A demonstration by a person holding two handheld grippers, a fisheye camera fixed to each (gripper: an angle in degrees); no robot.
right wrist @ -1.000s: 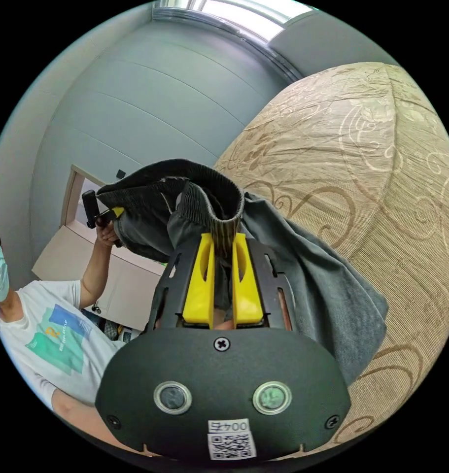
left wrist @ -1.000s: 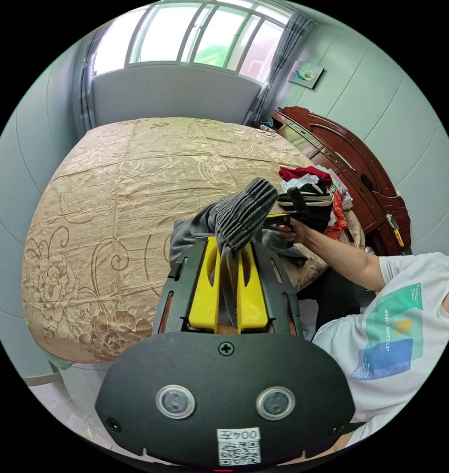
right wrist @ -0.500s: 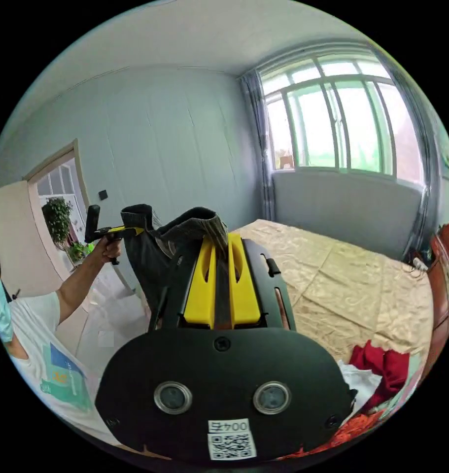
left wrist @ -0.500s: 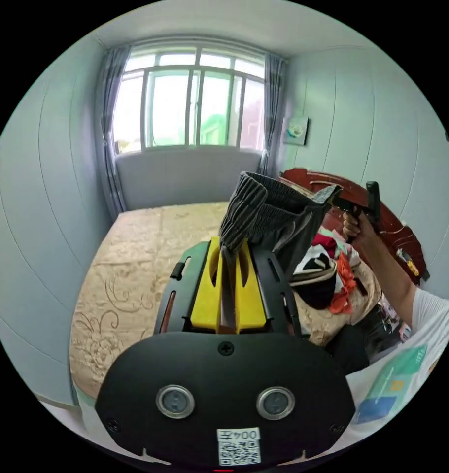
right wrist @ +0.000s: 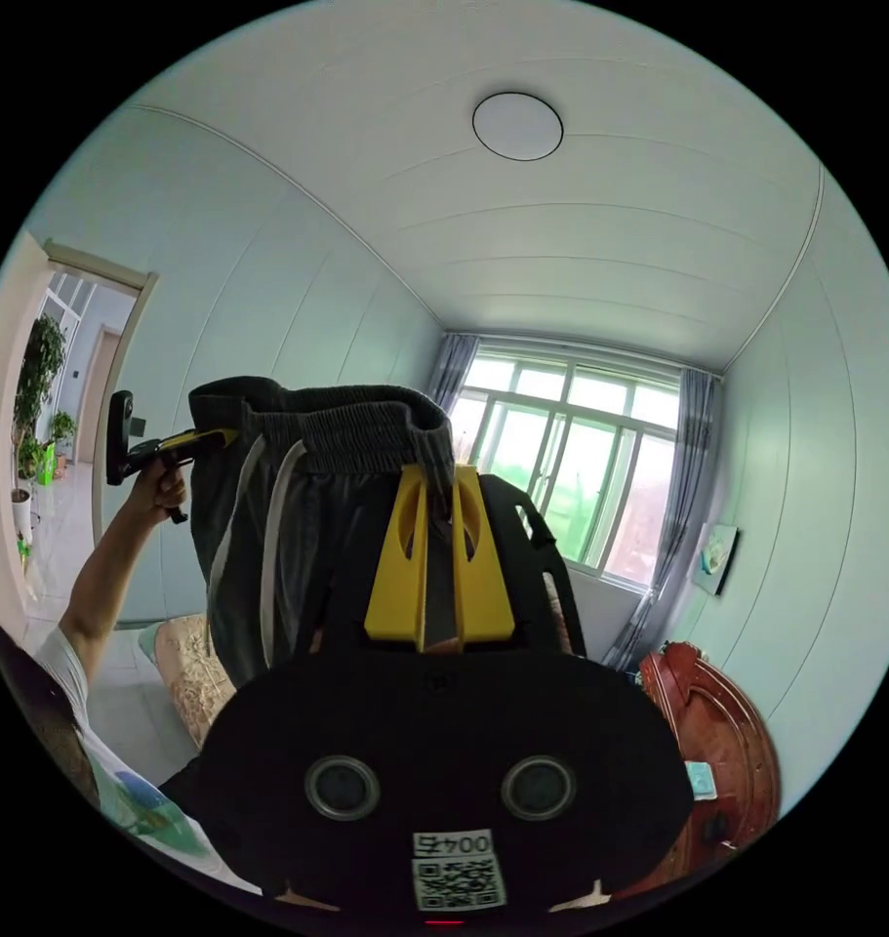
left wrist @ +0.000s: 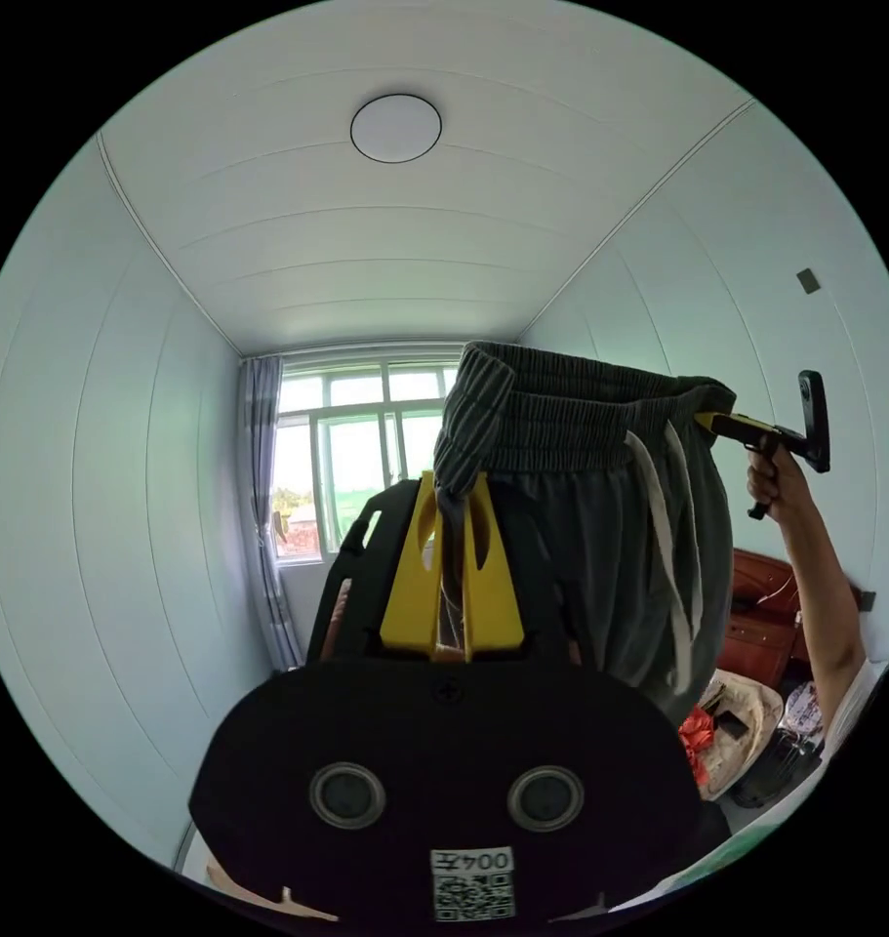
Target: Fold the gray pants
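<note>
The gray pants (left wrist: 600, 527) hang in the air by their ribbed waistband, white drawstrings dangling down the front. My left gripper (left wrist: 451, 485) is shut on one end of the waistband. At the far end, in the left gripper view, the right gripper (left wrist: 709, 420) pinches the other corner, held in a raised hand (left wrist: 771, 483). In the right gripper view, my right gripper (right wrist: 438, 478) is shut on the waistband of the pants (right wrist: 298, 517), and the left gripper (right wrist: 215, 437) grips the opposite end. The legs hang below, hidden behind the gripper bodies.
A bed corner with a pile of clothes (left wrist: 732, 717) lies low at the right, before a dark wooden headboard (left wrist: 766, 615). The window (right wrist: 561, 478) is ahead, a ceiling lamp (left wrist: 395, 127) above, and a doorway (right wrist: 59, 410) at the left.
Both grippers have risen high with the waistband, lifting the pants off the bed. The waistband is now stretched wider between them, and both cameras tilt toward the ceiling.
</note>
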